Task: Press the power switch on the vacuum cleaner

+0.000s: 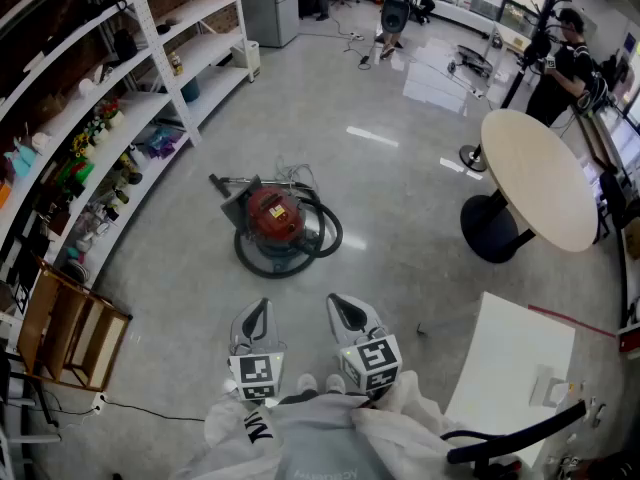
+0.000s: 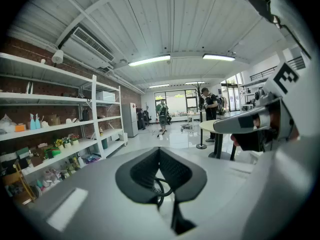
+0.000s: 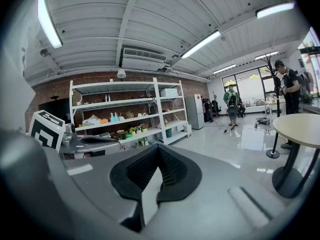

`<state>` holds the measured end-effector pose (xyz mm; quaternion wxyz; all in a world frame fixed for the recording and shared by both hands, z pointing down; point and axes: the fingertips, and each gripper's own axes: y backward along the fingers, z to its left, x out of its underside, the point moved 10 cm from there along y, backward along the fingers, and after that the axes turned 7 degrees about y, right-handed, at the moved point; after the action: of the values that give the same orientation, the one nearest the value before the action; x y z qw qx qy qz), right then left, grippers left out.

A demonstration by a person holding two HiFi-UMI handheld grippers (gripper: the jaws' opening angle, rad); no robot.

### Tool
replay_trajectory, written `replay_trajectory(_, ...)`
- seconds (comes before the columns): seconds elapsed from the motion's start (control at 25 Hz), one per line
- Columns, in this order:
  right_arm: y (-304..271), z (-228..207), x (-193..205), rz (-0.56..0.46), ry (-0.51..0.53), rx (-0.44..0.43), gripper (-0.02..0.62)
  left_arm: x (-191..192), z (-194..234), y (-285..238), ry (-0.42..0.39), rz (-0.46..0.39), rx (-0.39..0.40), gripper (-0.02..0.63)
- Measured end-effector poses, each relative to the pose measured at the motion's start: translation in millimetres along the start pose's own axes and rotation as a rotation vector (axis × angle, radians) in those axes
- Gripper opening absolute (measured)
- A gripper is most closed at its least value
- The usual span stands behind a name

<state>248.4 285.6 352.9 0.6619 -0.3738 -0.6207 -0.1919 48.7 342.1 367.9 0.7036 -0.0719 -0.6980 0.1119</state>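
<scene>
The red vacuum cleaner [image 1: 274,217] sits on the floor, far from both grippers, with its black hose [image 1: 262,264] looped around it. Near the person's body, the left gripper [image 1: 256,316] and right gripper [image 1: 346,311] hover side by side, each with its jaws pressed together on nothing. Shelves [image 1: 200,10] stand at the left and a round table [image 1: 545,183] at the right.

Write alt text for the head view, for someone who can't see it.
A red vacuum cleaner sits on a shiny grey floor, its black hose looped around it. It is well ahead of the left tongs and right tongs, both shut and empty, close to the person's body. White shelves line the left; a round table stands at right.
</scene>
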Motion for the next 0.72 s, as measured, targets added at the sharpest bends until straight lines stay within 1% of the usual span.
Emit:
replay_trajectory(0.2, -2.5, -0.1, -1.3, -0.004, 0.0, -0.007, 0.0, -1.0, -0.3, 0.0, 0.015, 0.002, 0.001, 0.0)
replay_trajectory(0.48, -1.3, -1.4, -1.6, -0.011, 0.003, -0.017, 0.0, -2.8, -1.3, 1.1, -0.007, -0.004, -0.012, 0.0)
replay_trajectory(0.72, 1.2, -5.6, -1.3, -0.018, -0.009, -0.014, 0.0, 0.0, -6.3, 0.1, 0.001, 0.013, -0.004, 0.0)
